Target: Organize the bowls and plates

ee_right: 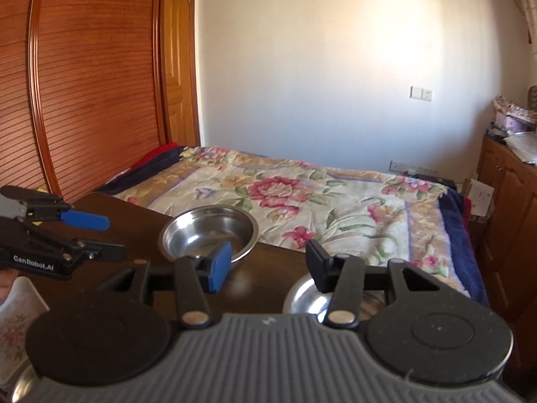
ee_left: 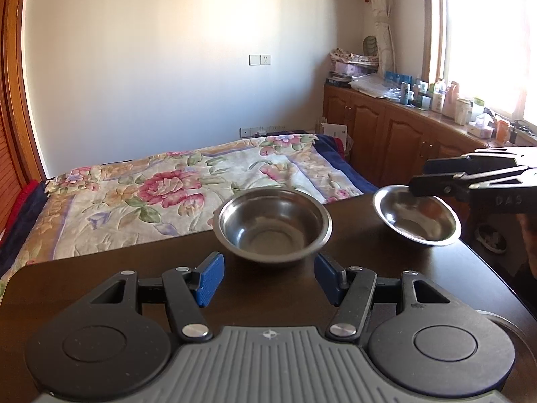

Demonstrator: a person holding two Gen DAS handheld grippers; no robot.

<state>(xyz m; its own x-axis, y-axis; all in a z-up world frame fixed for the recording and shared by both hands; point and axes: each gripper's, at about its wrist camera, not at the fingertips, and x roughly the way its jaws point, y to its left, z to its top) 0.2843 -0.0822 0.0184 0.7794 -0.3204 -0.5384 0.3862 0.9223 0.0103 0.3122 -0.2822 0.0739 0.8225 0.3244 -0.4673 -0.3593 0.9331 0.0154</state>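
Two round stainless-steel bowls sit on the dark brown wooden table (ee_left: 369, 252), both near its far edge, beyond which lies the bed with the floral quilt (ee_left: 174, 188); the deeper steel bowl (ee_left: 272, 223) stands upright just ahead of the left claw (ee_left: 268, 277), whose blue-padded fingers are spread wide and hold nothing, with the bowl's near wall lying between them but apart from both pads; the shallower steel bowl (ee_left: 416, 215) rests to the right, close to the table's right edge, and the right claw (ee_left: 426, 179) hangs over its rim, its jaws well parted and empty in the right wrist view, where one pad is blue and the other shows black; whether a finger touches that rim I cannot tell; in the right wrist view a white dish with a floral print (ee_right: 16, 312) shows at the lower left, partly hidden, and a curved metal rim (ee_left: 513, 325) peeks out at the near right of the table, too cut off to name; I judge these bowls light, stiff and slippery, unlikely to break yet apt to skid or ring on the wood, so the rolled lip pinched between the pads looks the surest hold; the table between the bowls is bare and gives room to slide or lift one into the other, though both edges are close enough that a nudged bowl could go over.
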